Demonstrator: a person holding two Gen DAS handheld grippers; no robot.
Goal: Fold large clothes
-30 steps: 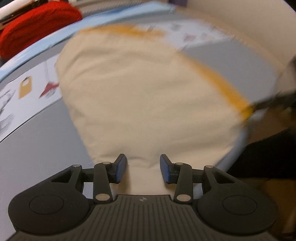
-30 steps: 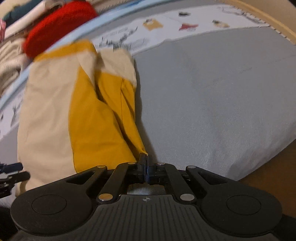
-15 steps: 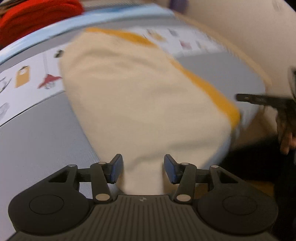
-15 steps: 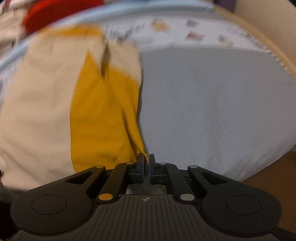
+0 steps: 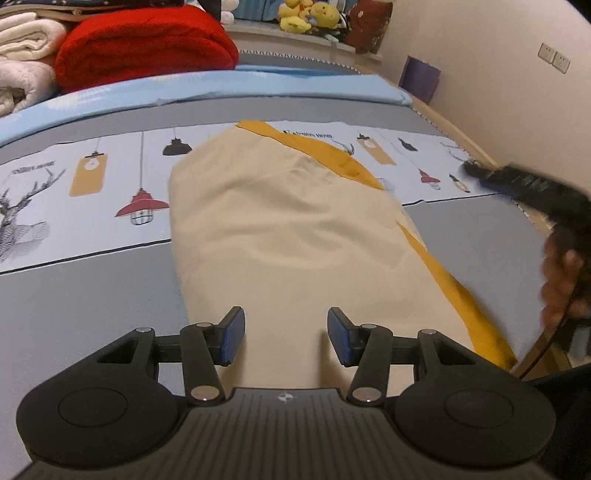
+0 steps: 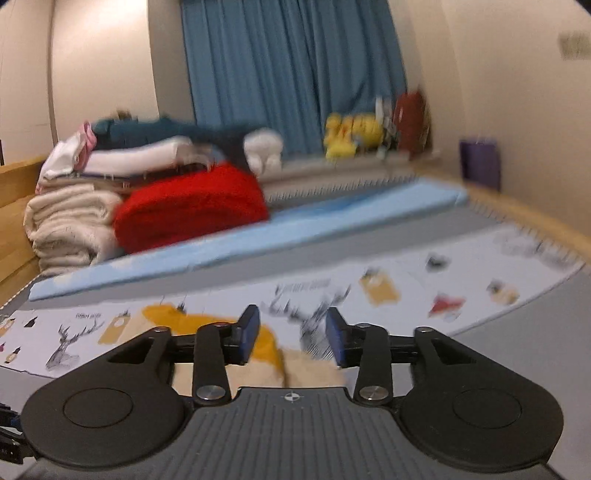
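Note:
A cream and mustard-yellow garment (image 5: 295, 236) lies folded lengthwise on the bed, running away from me. My left gripper (image 5: 286, 336) hovers over its near end, open, with no cloth pinched between the blue pads. In the left wrist view the right gripper (image 5: 517, 184) shows blurred at the right, held by a hand. My right gripper (image 6: 291, 339) is lifted and points across the bed; its jaws are opening and nothing is between them. Below it lies the garment's far end (image 6: 266, 350), yellow and cream.
The bed has a grey and patterned sheet (image 5: 92, 288) and a light blue mat (image 5: 221, 85). A red blanket (image 5: 144, 44) and stacked folded linens (image 6: 74, 206) sit at the head. Plush toys (image 5: 306, 18) line a ledge. A wall runs along the right.
The right gripper let go of the yellow edge, opened, and rose to look across the room. The left gripper opened a little wider and shifted over the garment's near end.

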